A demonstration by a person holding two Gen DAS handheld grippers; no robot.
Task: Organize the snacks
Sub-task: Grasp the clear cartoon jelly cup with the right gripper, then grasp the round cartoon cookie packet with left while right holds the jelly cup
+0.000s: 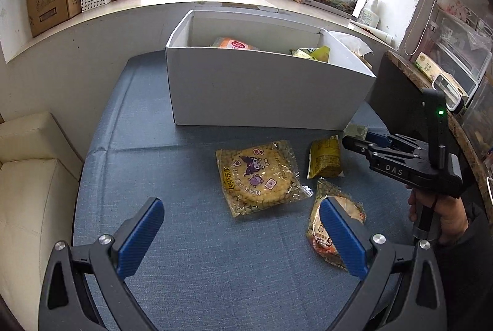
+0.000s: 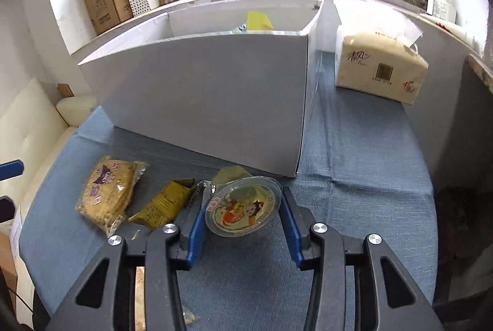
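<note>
Two grippers, one jelly cup (image 2: 243, 204) pinched crosswise in right gripper (image 2: 243, 217), just short of white box (image 2: 200, 103).
Lies dead ahead of box wall; left gripper (image 1: 242, 226) agape, empty, nearer round cracker pack (image 1: 258, 177).

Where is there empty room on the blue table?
Bare cloth left of the cookie pack, and a strip between box and tissues. Crowded: the packs in front of the box.
</note>
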